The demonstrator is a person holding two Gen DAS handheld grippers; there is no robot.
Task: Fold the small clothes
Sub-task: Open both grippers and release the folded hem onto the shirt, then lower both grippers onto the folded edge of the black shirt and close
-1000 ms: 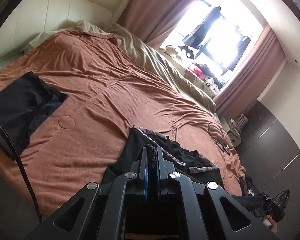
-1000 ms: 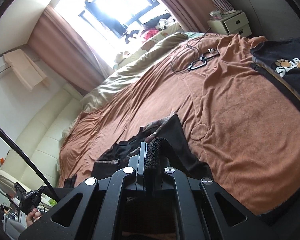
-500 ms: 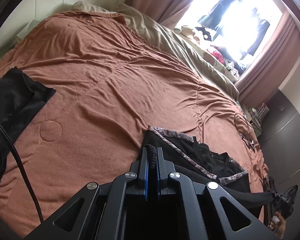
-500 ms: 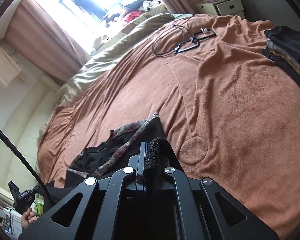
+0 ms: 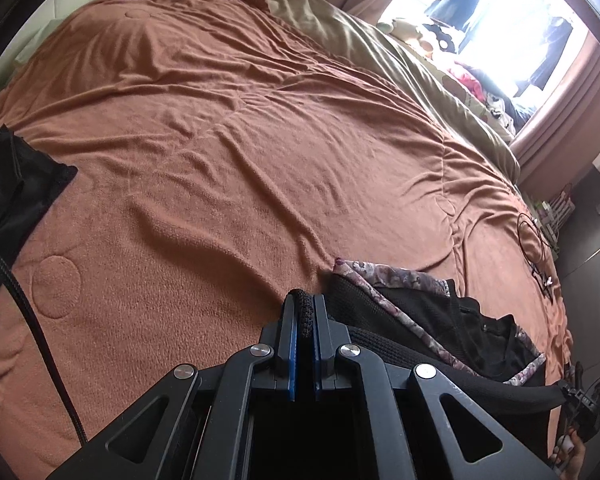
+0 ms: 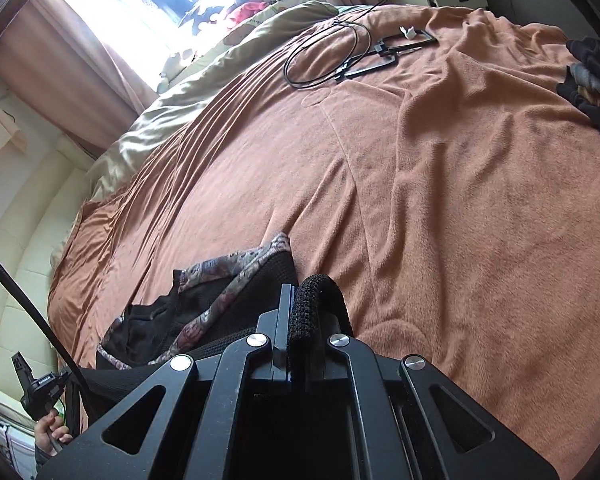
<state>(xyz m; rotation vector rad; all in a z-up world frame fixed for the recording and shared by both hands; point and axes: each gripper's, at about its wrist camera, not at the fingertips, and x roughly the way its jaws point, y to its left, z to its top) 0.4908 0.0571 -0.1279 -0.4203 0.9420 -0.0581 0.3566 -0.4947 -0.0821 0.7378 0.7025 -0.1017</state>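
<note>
1. While both grippers pinch the same black knitted waistband, the left gripper (image 5: 304,312) has its blue-lined fingers closed tight on a fold of that band, and the right gripper (image 6: 296,304) is likewise clamped on a thicker loop of it.
2. Between the two grips hangs the task's item, a small black garment (image 5: 440,328) with floral patterned trim (image 5: 384,276); its far part rests on the brown blanket (image 5: 240,152) near the bed's front edge.
3. Holding the band at two separate points probably serves to stretch it straight, so the cloth can be laid flat before a fold is made.
4. Its body is still bunched and wrinkled in the right wrist view (image 6: 204,304), so I judge the folding has hardly begun.
5. Open blanket lies beyond the garment, giving room to spread it.
6. Another dark garment (image 5: 12,188) lies well apart at the left side of the bed, and a dark pile (image 6: 592,84) sits at the far right edge; whether either is folded I cannot tell.
7. A black cable with flat devices (image 6: 364,56) lies far off near the window end, clear of the work.
8. Risk: the thick band could slip unevenly from one grip when pulled taut.
</note>
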